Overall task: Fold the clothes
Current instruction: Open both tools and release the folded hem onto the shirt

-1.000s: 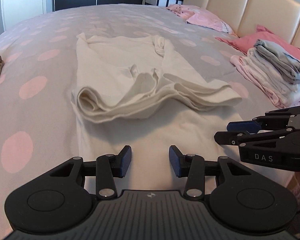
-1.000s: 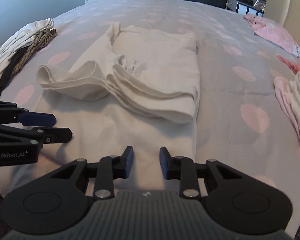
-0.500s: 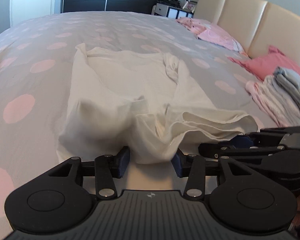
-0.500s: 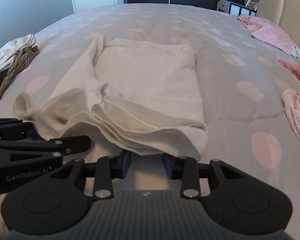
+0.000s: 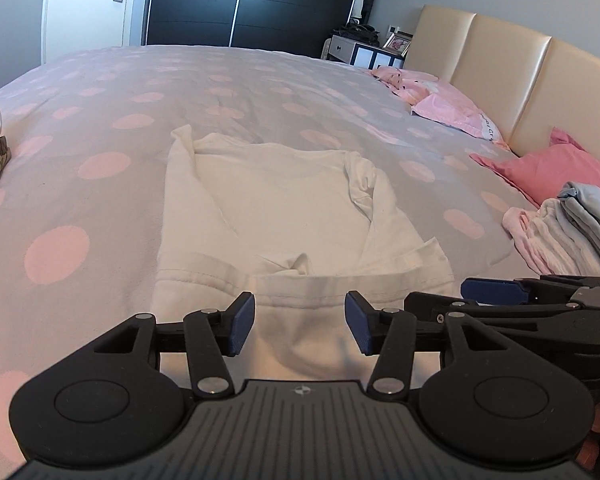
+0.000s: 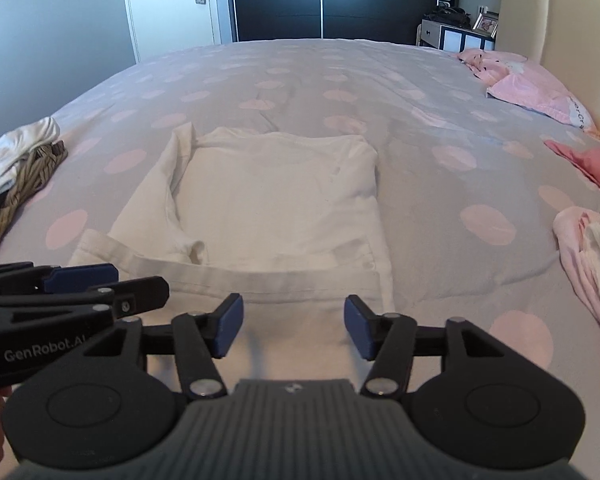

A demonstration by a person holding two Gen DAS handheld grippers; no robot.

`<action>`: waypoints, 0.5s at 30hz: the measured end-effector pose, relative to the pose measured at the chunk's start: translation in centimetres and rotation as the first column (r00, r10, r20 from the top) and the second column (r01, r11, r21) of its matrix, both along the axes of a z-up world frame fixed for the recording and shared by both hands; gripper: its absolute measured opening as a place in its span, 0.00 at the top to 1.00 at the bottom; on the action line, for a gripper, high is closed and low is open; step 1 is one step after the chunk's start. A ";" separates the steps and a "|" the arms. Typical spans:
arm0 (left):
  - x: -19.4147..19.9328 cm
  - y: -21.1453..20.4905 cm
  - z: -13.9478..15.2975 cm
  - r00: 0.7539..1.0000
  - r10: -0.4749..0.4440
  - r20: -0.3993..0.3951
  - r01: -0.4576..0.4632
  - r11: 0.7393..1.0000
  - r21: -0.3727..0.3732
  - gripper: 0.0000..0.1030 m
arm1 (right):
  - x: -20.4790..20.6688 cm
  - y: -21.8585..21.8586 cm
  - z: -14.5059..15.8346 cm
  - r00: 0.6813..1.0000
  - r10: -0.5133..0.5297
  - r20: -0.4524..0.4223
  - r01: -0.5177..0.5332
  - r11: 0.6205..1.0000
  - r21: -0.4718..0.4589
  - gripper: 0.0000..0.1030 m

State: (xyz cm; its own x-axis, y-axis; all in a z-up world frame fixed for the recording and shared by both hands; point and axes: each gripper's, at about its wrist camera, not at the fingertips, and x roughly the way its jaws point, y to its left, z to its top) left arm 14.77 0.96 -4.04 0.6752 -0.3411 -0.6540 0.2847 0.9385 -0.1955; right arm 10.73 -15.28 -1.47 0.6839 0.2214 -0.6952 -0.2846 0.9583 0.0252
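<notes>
Shirt lies flat on the bed again, its near hem now spread straight just ahead of my left gripper and right gripper, where half a second ago that hem was bunched up between both pairs of fingers. Both grippers now stand wide apart and grip nothing, side by side at the hem, so I have let the cloth go. Sides are tucked in over the body, so I judge the shirt a narrow strip, ready for a fold of hem toward collar.
</notes>
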 end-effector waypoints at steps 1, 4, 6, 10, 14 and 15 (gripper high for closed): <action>-0.2 0.2 0.2 1.000 0.000 0.001 0.000 1.000 -0.003 0.53 | -0.3 -0.2 0.0 1.000 0.001 -0.002 -0.001 1.000 0.001 0.38; -1.0 0.6 0.5 1.000 -0.006 0.005 0.006 1.000 -0.002 0.53 | -1.2 -0.9 0.1 1.000 0.005 -0.006 -0.005 1.000 0.003 0.38; -1.6 0.8 0.7 1.000 -0.011 0.007 0.011 1.000 0.009 0.52 | -1.8 -1.3 0.2 1.000 0.007 -0.009 -0.007 1.000 0.004 0.38; -3.1 1.3 1.0 1.000 -0.023 0.011 0.023 0.999 0.034 0.52 | -2.9 -2.2 0.3 1.000 0.012 -0.015 -0.011 1.000 0.007 0.35; -4.7 2.2 1.4 0.999 -0.039 0.028 0.037 0.997 0.061 0.52 | -4.1 -3.0 0.4 1.000 0.016 -0.021 -0.016 1.000 0.010 0.35; -5.1 2.5 1.4 0.999 -0.039 0.032 0.037 0.997 0.070 0.51 | -4.5 -3.3 0.3 1.000 0.016 -0.025 -0.016 1.000 0.008 0.34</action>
